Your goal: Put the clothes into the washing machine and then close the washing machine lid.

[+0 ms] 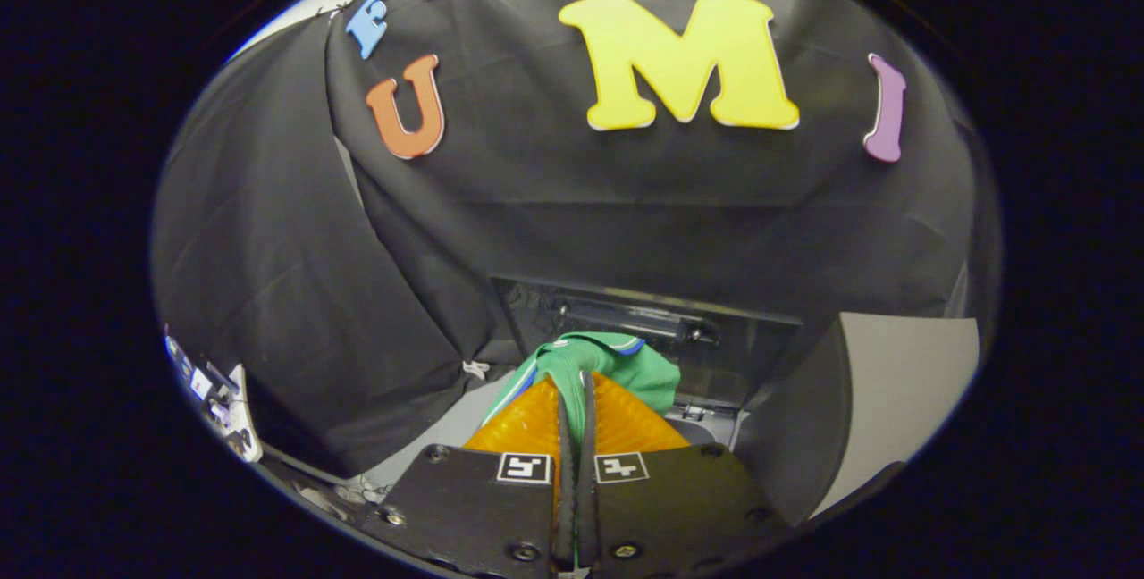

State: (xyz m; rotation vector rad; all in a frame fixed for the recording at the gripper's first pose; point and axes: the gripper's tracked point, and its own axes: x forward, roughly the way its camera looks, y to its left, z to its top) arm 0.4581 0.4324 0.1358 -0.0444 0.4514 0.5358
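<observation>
Where the two fingers [536, 423] come nearly together just beyond the gripper's dark mounting plates [465, 499], each of which carries a small square marker [524, 467], a fold of the green garment [617, 369] is pinched between them, so the gripper [574, 391] is closed narrowly on the cloth with both fingers pressing it. The garment bunches up over and just past the fingertips, spilling a little to either side of them, and a thin blue-and-white trim runs along its edge (the kind of piping found on a collar or hem, though which part of the garment it is cannot be told). Just behind the garment, and partly hidden by it, stands the washing machine [715, 356]: a dark recessed opening with a dark bar or hinge fitting across its upper back edge, and a paler rim visible low down beside the garment. Whether the cloth touches the machine's rim cannot be made out. To one side of the washing machine a pale flat panel [903, 382] rises, and to the other, well apart from it, a small white device [219, 405] sits low. Beyond the washing machine hangs the black cloth wall [581, 195] of the booth, draped in folds.
</observation>
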